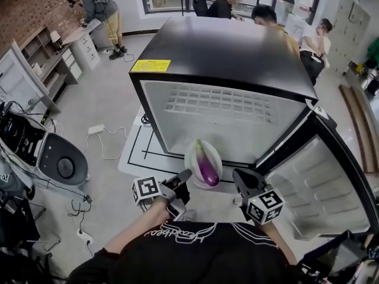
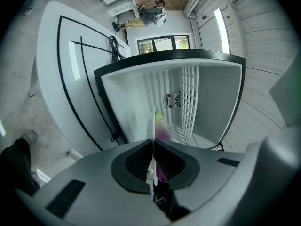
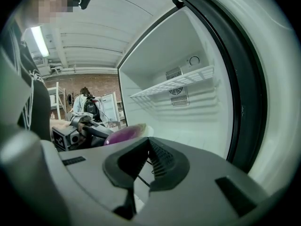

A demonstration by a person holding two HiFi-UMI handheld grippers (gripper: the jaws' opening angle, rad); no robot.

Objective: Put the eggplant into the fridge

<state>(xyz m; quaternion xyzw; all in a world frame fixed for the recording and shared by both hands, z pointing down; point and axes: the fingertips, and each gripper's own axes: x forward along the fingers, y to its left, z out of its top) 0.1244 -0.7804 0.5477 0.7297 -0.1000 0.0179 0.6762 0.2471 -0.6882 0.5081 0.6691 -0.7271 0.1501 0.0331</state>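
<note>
A purple eggplant (image 1: 206,164) with a green stem end lies on a small white plate (image 1: 192,157), held in the air just before the open fridge (image 1: 225,52). My left gripper (image 1: 185,177) is shut on the plate's near rim. In the left gripper view the plate (image 2: 151,126) shows edge-on between the closed jaws of the left gripper (image 2: 152,147), with the eggplant (image 2: 162,132) beyond. My right gripper (image 1: 241,179) hangs to the right of the plate, shut with nothing in it. The right gripper view shows that right gripper (image 3: 149,141), the eggplant (image 3: 124,134) and the fridge's white inside.
The fridge door (image 1: 323,185) stands swung open at the right. A wire shelf (image 1: 219,104) spans the upper inside; the white floor of the fridge (image 1: 237,136) lies below it. Cables and a machine (image 1: 59,164) are on the floor at left. Several people stand behind the fridge.
</note>
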